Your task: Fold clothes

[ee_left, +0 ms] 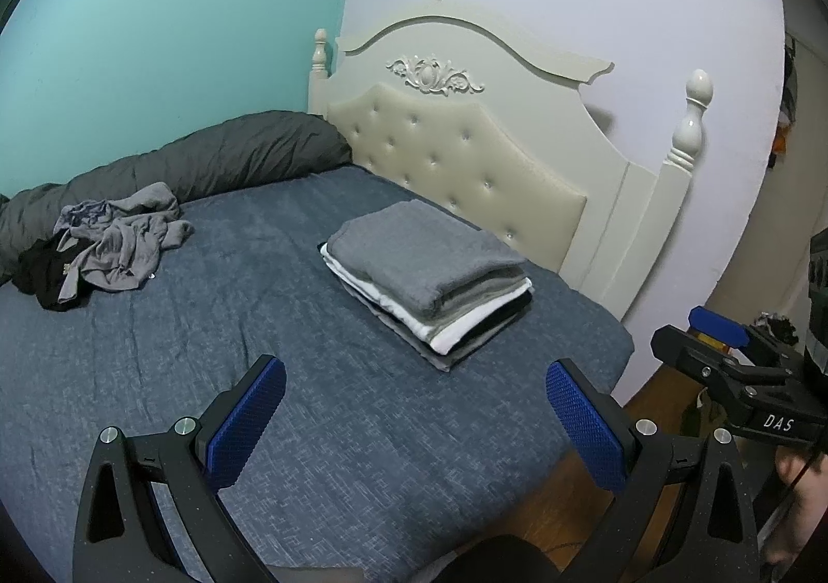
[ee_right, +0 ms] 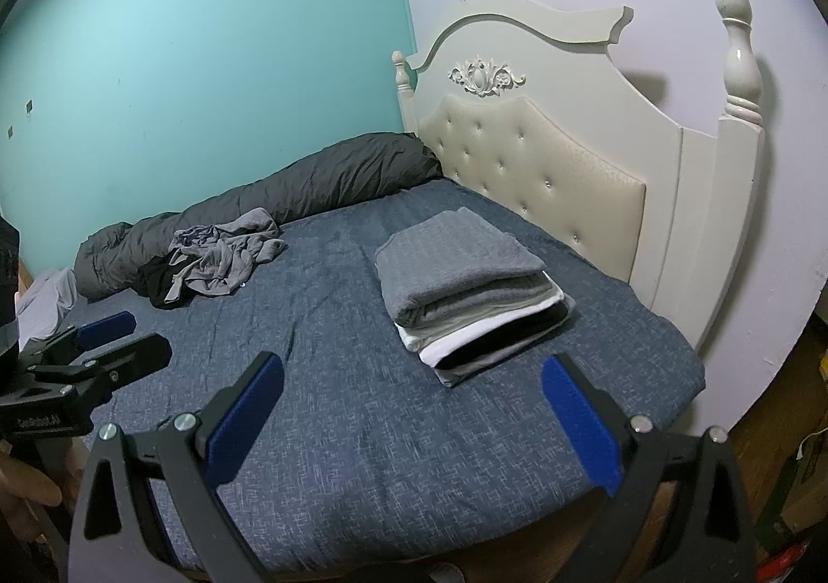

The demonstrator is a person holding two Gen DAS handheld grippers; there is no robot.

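Dim, bluish light; fisheye-warped edges

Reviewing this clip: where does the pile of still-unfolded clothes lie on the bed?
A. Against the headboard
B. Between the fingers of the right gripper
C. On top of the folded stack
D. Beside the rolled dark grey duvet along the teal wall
D: the crumpled grey and black clothes lie by the rolled duvet, apart from the folded stack.

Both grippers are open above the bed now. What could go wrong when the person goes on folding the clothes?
The unfolded pile mixes grey and black garments, so one grab may lift several at once. It lies against the rolled dark duvet, which a finger could catch. The folded stack stands tall near the bed's corner; a nudge from the right gripper might topple it.
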